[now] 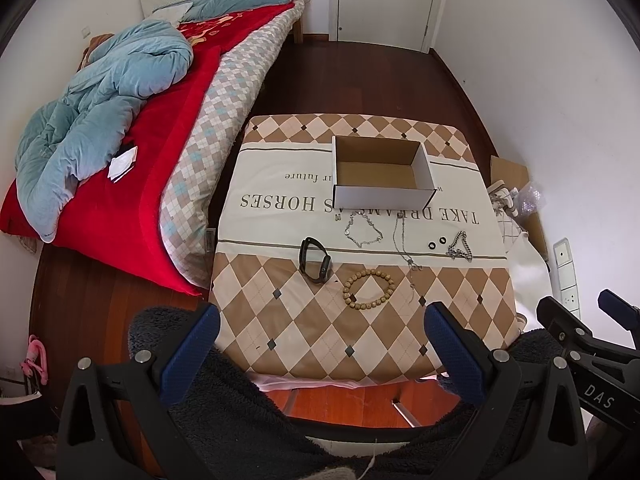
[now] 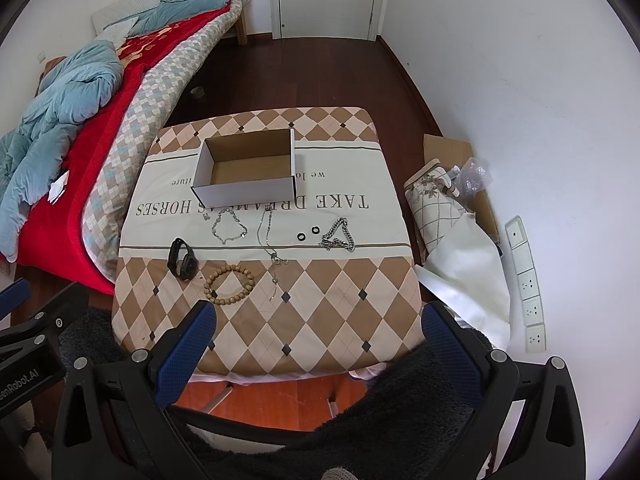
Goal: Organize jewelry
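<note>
So the jewelry is all laid out on a small table under a diamond-patterned cloth [image 1: 304,344] with "TAKE DREAMS AS HORSES" printed across the pale band. Nearest the camera is a wooden bead bracelet [image 1: 368,291], with a black smartwatch [image 1: 314,260] just beside it on the left. Further back there's a thin silver chain bracelet [image 1: 363,233], a long thin necklace [image 1: 405,249], two small black rings [image 1: 437,243] and a chunky silver link chain [image 1: 461,245]. Behind all of it sits an open cardboard box [image 1: 380,173], nothing inside.

Both tools hang over the near edge, well apart from any piece: left gripper [image 1: 322,342] spread wide, right gripper [image 2: 318,342] spread wide too, holding nothing.

Room-wise: dark wood floor, a bed [image 1: 132,160] on the left with a red blanket and a rumpled blue duvet, white door at the back, a power strip [image 2: 527,284] by the right wall.
</note>
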{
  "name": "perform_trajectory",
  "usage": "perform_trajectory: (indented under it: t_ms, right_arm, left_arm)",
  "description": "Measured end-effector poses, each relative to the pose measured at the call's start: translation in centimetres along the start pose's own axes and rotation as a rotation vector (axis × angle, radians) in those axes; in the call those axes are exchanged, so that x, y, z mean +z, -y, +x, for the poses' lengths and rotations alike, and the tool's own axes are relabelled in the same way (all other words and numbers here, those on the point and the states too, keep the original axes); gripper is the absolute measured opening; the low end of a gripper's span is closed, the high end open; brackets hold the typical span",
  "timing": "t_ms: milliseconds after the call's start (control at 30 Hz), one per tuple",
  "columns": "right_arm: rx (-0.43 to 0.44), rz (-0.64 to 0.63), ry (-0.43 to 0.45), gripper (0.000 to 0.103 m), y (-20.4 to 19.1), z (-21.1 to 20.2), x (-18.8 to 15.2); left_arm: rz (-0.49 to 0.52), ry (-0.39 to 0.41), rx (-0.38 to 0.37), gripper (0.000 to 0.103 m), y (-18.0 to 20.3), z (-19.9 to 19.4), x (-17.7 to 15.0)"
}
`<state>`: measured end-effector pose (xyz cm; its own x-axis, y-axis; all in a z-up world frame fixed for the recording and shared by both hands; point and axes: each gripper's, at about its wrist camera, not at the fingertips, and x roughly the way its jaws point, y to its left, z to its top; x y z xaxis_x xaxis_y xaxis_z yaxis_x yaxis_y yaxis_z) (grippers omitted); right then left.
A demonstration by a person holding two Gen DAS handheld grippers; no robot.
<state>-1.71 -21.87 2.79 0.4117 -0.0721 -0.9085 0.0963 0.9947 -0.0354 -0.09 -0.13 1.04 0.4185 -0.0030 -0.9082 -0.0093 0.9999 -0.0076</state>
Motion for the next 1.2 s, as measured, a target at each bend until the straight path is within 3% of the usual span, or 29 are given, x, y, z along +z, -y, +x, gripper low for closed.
perform_trajectory:
  t_ms: [1200]
  right_arm:
    - [-0.004, 0.001, 0.024, 0.103, 0.3, -1.6, 0.6]
  left_arm:
    - [0.002, 0.017, -0.004, 0.103, 0.5, -0.8, 0.3]
